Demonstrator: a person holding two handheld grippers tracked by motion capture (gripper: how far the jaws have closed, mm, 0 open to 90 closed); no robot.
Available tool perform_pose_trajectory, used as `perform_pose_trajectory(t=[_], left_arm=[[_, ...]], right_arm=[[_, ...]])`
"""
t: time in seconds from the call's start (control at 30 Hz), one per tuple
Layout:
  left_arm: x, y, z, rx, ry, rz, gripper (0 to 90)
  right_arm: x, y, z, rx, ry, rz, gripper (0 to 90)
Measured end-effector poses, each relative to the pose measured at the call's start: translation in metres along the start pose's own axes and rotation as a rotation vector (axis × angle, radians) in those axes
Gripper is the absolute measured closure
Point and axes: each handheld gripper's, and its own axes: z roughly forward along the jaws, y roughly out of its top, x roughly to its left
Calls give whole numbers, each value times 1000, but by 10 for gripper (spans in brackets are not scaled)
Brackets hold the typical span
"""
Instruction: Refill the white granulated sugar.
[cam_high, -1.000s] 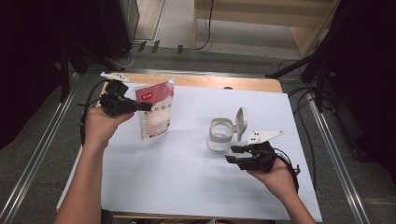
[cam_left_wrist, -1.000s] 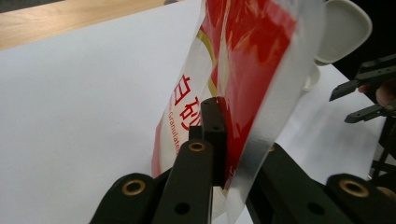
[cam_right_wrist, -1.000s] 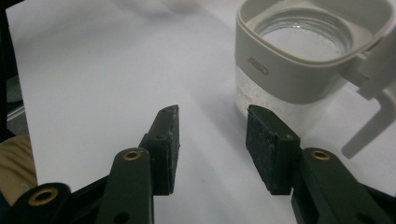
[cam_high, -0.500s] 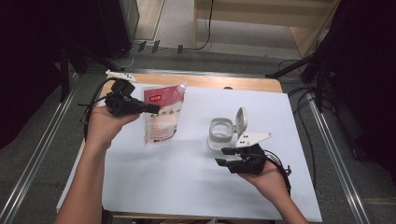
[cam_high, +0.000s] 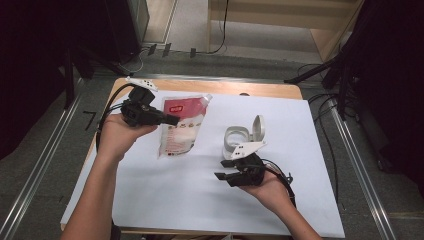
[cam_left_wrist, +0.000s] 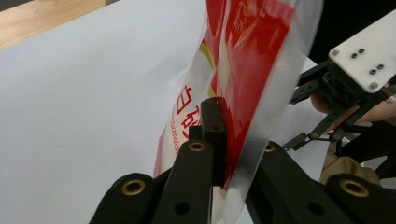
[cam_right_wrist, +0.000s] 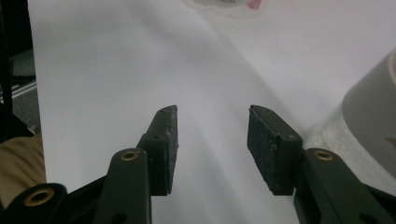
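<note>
Pouch (cam_high: 181, 125) hangs lifted off the white sheet (cam_high: 150, 200), top edge pinched in my left gripper (cam_high: 170, 120). My right gripper (cam_high: 222, 169), jaws spread and empty, hovers just beside the open-lidded jar (cam_high: 235, 137).

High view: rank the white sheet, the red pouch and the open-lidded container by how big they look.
1. White sheet, largest by far.
2. Red pouch, held up nearer the camera, so its lead is unsure.
3. Open-lidded container, smallest.
</note>
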Motion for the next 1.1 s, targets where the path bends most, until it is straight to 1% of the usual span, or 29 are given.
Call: perform_pose_trajectory(t=[0.07, 0.1, 0.17, 0.2, 0.23, 0.33, 0.37, 0.4, 0.43, 0.47, 0.63, 0.77, 0.8, 0.83, 0.87, 0.9, 0.93, 0.97, 1.03, 1.07, 1.1], left_arm=[[-3, 1, 0, 2, -11, -3, 900], [-3, 1, 0, 7, -9, 9, 900], [-5, 2, 0, 7, -13, 12, 900], [-7, 3, 0, 10, -16, 12, 900], [-7, 3, 0, 8, -19, 11, 900], [-11, 4, 0, 15, -23, 20, 900], [-12, 5, 0, 15, -25, 26, 900], [-13, 5, 0, 16, -36, 22, 900], [-14, 6, 1, 15, -34, 25, 900], [-15, 6, 1, 18, -43, 25, 900], [-20, 8, 1, 27, -52, 33, 900], [-24, 9, 3, 31, -84, 29, 900], [-24, 10, 3, 35, -88, 32, 900], [-25, 10, 4, 31, -103, 31, 900], [-27, 11, 4, 31, -118, 28, 900], [-28, 11, 4, 28, -122, 34, 900], [-29, 12, 3, 26, -131, 36, 900], [-31, 12, 4, 25, -150, 29, 900], [-33, 13, 3, 28, -170, 19, 900], [-34, 13, 4, 28, -180, 20, 900], [-35, 14, 4, 28, -189, 14, 900]], right_arm=[[-1, 3, 4, -11, 3, 2, 537], [-1, 5, 7, -15, 4, 7, 537], [0, 7, 11, -20, 5, 12, 534], [-1, 8, 14, -22, 9, 10, 530], [-1, 10, 17, -19, 10, 18, 521], [0, 13, 26, -21, 16, 23, 502], [0, 15, 29, -20, 16, 28, 490], [0, 16, 32, -24, 14, 41, 485], [0, 16, 35, -30, 19, 47, 483], [0, 17, 38, -31, 17, 52, 474], [-2, 18, 50, -41, 15, 71, 464], [-5, 18, 59, -57, 18, 83, 468], [-5, 17, 61, -54, 17, 88, 469], [-6, 17, 64, -58, 18, 82, 472], [-6, 17, 65, -59, 19, 87, 476], [-6, 16, 67, -61, 23, 83, 477], [-6, 15, 68, -62, 17, 79, 479], [-6, 15, 70, -59, 8, 69, 485], [-5, 14, 73, -69, -6, 56, 493], [-4, 13, 74, -73, -7, 48, 497], [-3, 12, 75, -91, -12, 31, 504]])
